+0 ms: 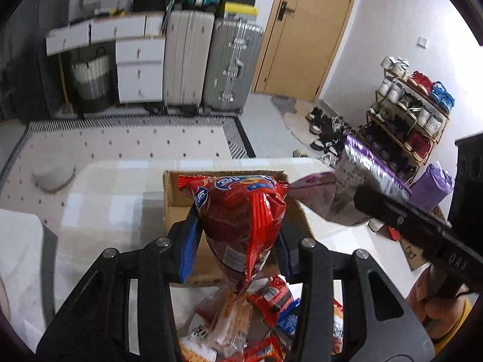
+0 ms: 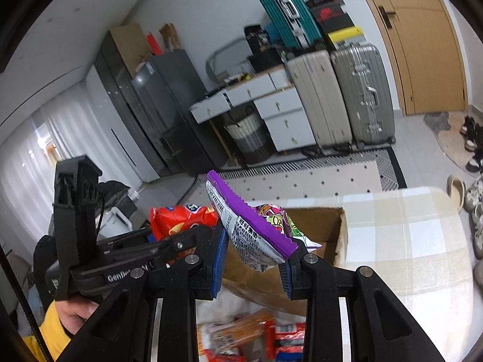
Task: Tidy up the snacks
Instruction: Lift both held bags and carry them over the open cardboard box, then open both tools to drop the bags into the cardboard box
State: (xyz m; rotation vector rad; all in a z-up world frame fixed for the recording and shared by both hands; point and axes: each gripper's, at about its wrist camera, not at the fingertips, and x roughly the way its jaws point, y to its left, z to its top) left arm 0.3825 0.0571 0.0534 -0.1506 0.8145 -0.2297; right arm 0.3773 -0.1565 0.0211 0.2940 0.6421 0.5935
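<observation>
My left gripper (image 1: 238,241) is shut on a red snack bag (image 1: 241,211), which hangs above the open cardboard box (image 1: 172,193) on the checked table. My right gripper (image 2: 253,259) is shut on a purple and white snack packet (image 2: 250,232), held over the same box (image 2: 320,229). In the left wrist view the right gripper (image 1: 362,202) comes in from the right with the purple packet (image 1: 347,187) beside the red bag. The right wrist view shows the left gripper (image 2: 199,238) at left with the red bag (image 2: 181,220).
Several loose snack packets (image 1: 265,310) lie on the table in front of the box, also the packets (image 2: 250,335). Beyond the table are a dotted rug (image 1: 135,144), suitcases (image 1: 211,63), white drawers (image 1: 139,69), a shoe rack (image 1: 407,114) and a wooden door (image 1: 305,30).
</observation>
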